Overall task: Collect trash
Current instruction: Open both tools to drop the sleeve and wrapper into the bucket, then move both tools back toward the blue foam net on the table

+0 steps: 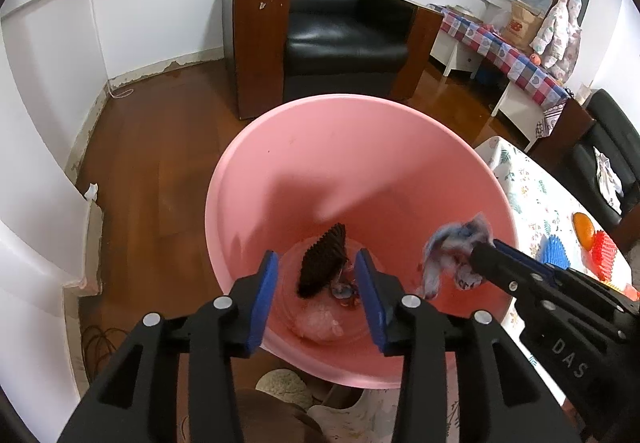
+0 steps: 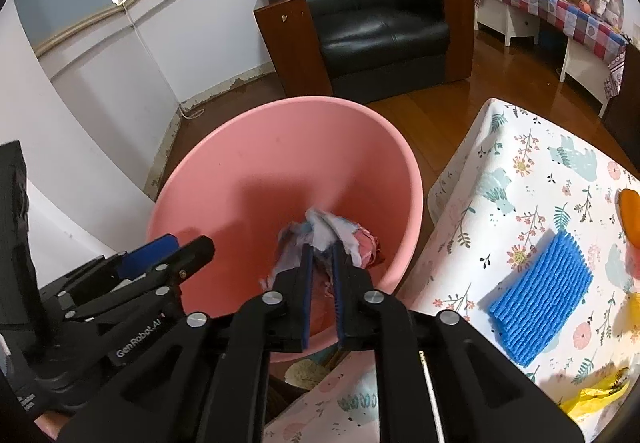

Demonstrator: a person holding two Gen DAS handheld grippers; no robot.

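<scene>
Pink bin (image 1: 280, 171): right hand-held gripper (image 2: 322, 249) clamps blurred crumpled wrapper (image 2: 320, 231); left hand-held gripper (image 1: 316, 267) agape, empty.

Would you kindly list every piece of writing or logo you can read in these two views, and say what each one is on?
"DAS" – on the black body of the right gripper, seen from the left wrist view.
"GenRobot.AI" – on the black body of the left gripper, seen from the right wrist view.
"NB" logo – on the cardboard box on the far bench; its smaller print is too blurred to read.
</scene>
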